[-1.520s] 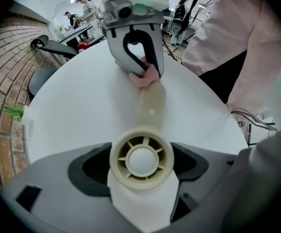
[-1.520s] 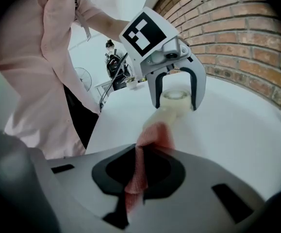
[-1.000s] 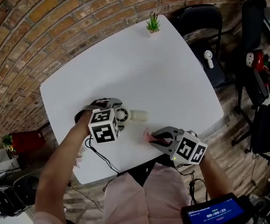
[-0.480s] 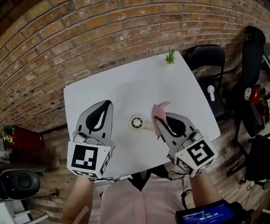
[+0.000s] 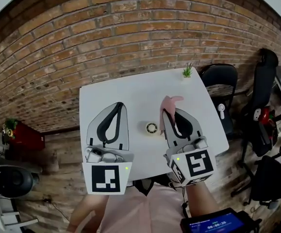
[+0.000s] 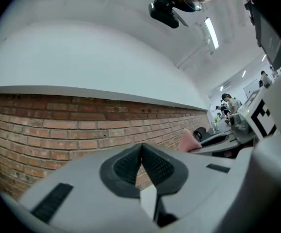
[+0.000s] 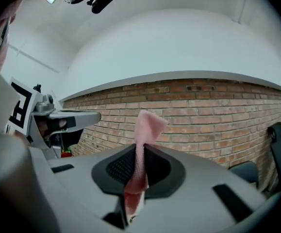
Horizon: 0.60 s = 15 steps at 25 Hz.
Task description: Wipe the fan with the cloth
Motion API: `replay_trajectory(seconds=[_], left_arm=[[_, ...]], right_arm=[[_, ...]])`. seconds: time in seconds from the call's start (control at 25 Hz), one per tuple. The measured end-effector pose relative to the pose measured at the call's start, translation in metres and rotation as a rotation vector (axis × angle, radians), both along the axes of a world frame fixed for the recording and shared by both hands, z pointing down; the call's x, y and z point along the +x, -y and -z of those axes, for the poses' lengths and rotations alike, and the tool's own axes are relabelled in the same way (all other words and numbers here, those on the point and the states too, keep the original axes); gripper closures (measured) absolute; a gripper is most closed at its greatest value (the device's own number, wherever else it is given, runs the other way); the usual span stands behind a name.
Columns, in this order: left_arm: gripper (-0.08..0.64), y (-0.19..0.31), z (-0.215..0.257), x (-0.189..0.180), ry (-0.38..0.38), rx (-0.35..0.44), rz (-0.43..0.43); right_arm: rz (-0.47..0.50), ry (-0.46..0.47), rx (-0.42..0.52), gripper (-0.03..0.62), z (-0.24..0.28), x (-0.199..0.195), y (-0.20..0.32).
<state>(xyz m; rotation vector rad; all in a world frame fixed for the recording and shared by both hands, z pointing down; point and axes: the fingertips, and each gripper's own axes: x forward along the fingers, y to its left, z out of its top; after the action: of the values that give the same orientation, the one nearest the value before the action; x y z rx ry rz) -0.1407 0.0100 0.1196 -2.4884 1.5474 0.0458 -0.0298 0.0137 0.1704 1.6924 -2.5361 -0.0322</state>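
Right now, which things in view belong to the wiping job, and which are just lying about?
For the job:
- fan, lying on the table
- pink cloth, pinched in the right gripper
- left gripper, shut and empty

Lying about:
- potted plant at the table's far corner
- black chair beside the table

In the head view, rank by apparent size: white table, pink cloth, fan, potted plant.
Largest: white table, by far.
Next: pink cloth, but the right gripper holds it nearer the camera, which inflates it.
Smallest: fan and potted plant look about alike; not ranked.
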Motion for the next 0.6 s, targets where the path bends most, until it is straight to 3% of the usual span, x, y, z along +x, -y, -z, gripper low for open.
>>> replay_trajectory(seconds=[0.6], left_arm=[[0.549,-0.005,-0.001,0.016,-0.034,-0.024,-0.037]], right_arm=[[-0.024,-0.023,0.020,0.565,0.008,0.008,-0.007]])
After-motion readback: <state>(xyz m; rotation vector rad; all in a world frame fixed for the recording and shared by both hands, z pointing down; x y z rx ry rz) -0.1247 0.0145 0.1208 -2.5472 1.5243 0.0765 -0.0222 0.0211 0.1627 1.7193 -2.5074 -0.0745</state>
